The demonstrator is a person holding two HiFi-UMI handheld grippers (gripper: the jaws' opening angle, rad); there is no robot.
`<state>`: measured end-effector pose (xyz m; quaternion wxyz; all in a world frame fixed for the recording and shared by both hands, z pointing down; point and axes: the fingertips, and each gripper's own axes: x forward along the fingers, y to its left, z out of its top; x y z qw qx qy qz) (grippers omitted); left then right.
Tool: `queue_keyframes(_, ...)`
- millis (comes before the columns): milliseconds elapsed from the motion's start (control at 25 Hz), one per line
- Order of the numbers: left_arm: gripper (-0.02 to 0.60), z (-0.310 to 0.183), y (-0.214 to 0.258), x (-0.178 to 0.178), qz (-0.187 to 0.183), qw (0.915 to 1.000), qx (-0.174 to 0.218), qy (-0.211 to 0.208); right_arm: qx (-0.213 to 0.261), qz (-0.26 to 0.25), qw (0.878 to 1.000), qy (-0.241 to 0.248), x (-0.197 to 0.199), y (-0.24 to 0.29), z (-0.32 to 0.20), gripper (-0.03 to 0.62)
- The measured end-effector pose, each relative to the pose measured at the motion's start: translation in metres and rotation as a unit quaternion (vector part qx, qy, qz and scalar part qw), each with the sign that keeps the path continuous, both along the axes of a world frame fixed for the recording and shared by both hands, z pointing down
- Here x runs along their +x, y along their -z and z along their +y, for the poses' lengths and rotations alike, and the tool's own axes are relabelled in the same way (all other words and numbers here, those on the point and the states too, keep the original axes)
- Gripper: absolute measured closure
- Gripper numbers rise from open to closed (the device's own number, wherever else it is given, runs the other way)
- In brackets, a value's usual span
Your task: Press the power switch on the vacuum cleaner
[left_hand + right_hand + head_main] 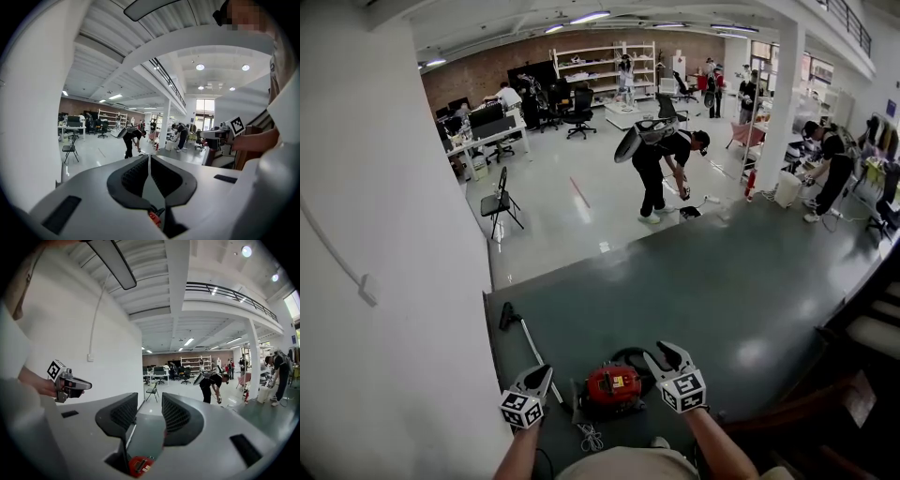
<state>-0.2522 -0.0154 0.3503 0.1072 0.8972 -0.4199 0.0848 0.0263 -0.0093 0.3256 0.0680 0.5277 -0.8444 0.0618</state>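
Vacuum cleaner, switch indiscernible, sits between left gripper and right gripper.

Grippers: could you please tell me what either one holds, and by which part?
Nothing is held. The left gripper is shut empty, the right gripper open; the vacuum lies below, untouched.

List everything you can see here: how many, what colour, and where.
vacuum: one, red, on the dark floor between the grippers
hose: one, black, curled behind the vacuum
wand: one, pale with a black head, on the floor left of the vacuum
cord: one, white, at the vacuum's near side
folding chair: one, black, near the white wall
bending person: one, in black, mid-floor
other people: several, far back and right
shelves: one unit, white, at the brick wall
pillar: one, white, right
left gripper: one, grey, jaws shut, empty
right gripper: one, grey, jaws apart, empty
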Motion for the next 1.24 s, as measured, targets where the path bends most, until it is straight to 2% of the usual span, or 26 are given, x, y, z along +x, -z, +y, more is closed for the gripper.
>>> queue_keyframes(160, 0.575, -0.004, -0.005, 0.002, -0.001, 1.0, -0.004, -0.009, 0.005, -0.013, 1.0, -0.001, -0.007, -0.001, -0.003, 0.447)
queue_keyframes(360, 0.575, -0.008, -0.003, 0.008, 0.001, 0.9999, -0.009, -0.012, -0.004, 0.018, 1.0, 0.004, -0.008, -0.007, -0.004, 0.467)
queue_keyframes(480, 0.575, -0.006, -0.004, 0.01, 0.0, 0.9998, -0.011, -0.015, 0.0, 0.02, 1.0, 0.003, -0.005, -0.006, 0.0, 0.485)
queue_keyframes(840, 0.575, 0.005, 0.0, 0.02, -0.011, 0.9996, -0.015, -0.024, 0.009, 0.005, 1.0, -0.026, 0.04, 0.005, 0.013, 0.516)
queue_keyframes(1240, 0.575, 0.015, 0.001, 0.048, -0.016, 0.9989, -0.011, -0.044, 0.01, -0.001, 0.999, -0.035, 0.068, 0.006, 0.027, 0.528)
